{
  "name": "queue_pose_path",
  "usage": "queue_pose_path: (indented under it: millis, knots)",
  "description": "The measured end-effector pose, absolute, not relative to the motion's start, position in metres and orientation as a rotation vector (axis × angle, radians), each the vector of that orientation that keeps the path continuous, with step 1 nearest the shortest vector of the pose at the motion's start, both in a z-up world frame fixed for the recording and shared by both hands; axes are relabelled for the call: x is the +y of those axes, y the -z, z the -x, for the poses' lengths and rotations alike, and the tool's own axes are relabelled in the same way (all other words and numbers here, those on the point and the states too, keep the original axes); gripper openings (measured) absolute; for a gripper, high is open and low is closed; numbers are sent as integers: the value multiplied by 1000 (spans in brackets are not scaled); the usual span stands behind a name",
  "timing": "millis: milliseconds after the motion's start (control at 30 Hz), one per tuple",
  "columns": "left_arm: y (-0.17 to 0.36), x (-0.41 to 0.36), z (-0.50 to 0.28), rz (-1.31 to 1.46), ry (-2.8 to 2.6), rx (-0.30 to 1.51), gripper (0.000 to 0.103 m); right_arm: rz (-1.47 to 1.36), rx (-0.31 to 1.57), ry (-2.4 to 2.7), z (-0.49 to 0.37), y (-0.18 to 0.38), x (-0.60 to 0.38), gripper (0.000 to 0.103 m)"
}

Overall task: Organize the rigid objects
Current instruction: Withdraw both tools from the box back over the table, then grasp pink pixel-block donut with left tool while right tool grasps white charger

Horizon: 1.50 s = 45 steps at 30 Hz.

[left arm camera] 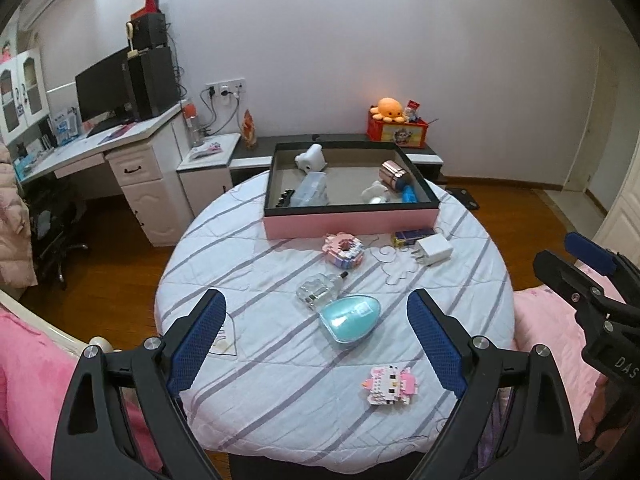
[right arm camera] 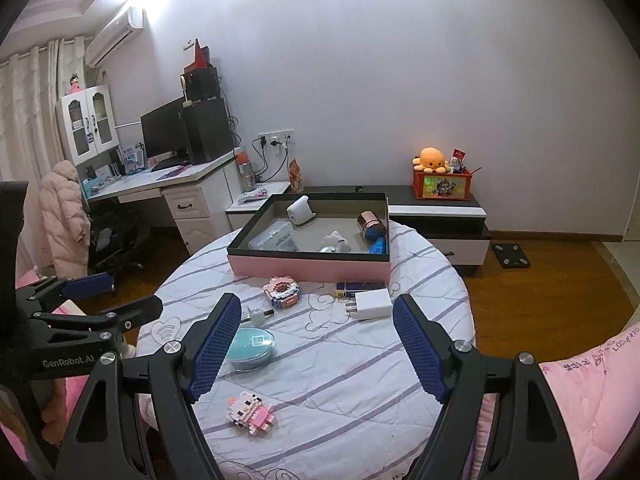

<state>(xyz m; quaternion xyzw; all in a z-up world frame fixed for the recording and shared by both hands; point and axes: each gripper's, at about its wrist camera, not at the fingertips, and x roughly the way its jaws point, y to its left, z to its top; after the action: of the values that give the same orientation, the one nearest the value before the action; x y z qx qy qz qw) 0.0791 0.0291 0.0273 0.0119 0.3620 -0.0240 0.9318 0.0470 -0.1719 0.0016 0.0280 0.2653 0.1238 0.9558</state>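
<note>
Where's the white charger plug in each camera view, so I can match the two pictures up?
Left wrist view: the white charger plug lies right of centre on the striped tablecloth, just in front of the pink box's right end.
Right wrist view: the plug lies near the centre, between the open fingers of the right hand-held gripper.
Shared landmark: the pink box just behind it.
</note>
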Motion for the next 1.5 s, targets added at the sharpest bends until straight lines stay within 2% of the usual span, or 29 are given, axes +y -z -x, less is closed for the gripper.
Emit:
queue_pose_path:
  millis: [367, 733, 1167, 1500]
  knots:
    - [-10, 22, -106, -32, 72, 798, 96, -43, 580, -234, -66, 7, -173, 80]
    - [20, 11, -174, -61, 55, 902, 99, -51, 679, -195, -123, 32, -184, 80]
    - [81, -10, -263, -87, 62, 1109, 100, -31, 896, -145, -217, 99, -192, 80]
    - [120, -14, -303, -72, 54, 1216, 100, -94, 1014, -185, -256, 141, -198, 80]
